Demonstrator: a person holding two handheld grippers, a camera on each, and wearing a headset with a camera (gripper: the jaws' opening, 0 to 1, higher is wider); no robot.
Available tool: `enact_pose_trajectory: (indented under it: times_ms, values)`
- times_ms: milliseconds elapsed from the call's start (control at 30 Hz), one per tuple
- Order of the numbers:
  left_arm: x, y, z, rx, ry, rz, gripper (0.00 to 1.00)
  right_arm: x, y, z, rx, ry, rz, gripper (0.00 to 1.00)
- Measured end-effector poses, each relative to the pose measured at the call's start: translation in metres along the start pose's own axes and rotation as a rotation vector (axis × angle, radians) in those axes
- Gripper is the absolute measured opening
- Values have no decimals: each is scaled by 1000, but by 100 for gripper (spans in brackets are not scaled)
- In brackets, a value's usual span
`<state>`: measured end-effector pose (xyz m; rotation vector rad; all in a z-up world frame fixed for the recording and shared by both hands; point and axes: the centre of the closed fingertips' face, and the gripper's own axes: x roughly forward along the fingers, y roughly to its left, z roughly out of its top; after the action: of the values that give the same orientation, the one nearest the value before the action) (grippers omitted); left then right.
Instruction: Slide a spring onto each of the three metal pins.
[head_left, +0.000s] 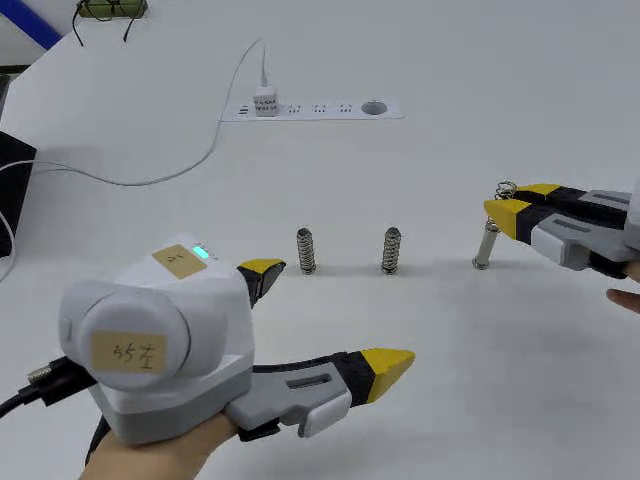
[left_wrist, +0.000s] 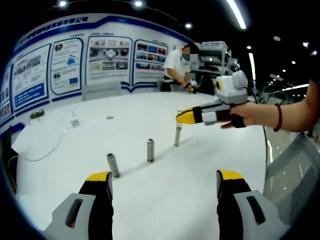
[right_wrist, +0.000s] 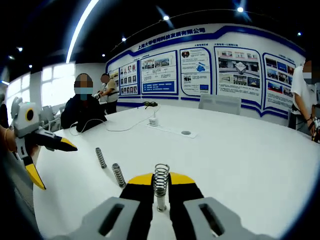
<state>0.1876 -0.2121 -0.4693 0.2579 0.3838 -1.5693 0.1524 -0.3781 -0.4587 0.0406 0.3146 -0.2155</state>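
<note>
On the white table (head_left: 450, 330), your left gripper (head_left: 328, 314) hangs open near two spring-sleeved metal pins (head_left: 306, 250). Your right gripper (head_left: 511, 200) clamps the small steel coil spring (right_wrist: 161, 179) over the bare metal pin (head_left: 485, 246) toward the right edge. The spring is probably light, springy and slippery: grip it gently at mid-coil.

White table (head_left: 450, 380), left pin (head_left: 306, 262) and middle pin (head_left: 391, 262) standing in springs (head_left: 391, 245), right pin (head_left: 484, 250) beside them, white power strip (head_left: 320, 109) with plug (head_left: 265, 100) and cable (head_left: 215, 140), maybe glasses (head_left: 110, 10) far back.
</note>
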Motion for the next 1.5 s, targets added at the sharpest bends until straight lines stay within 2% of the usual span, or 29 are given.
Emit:
enact_pose_trajectory:
  times_ms: [167,667,1300,1500]
  values:
    - [1,0,-3,-9,8,-2,87,2,1,-10,9,21,-10,12]
    - [1,1,-6,-12,14,-1,86,8,6,-33,14,97,2,12]
    - [1,5,-7,-13,16,9,85,11,12,-49,8,150,11,12]
    - [0,6,-6,-14,14,12,85,11,13,-48,12,150,9,12]
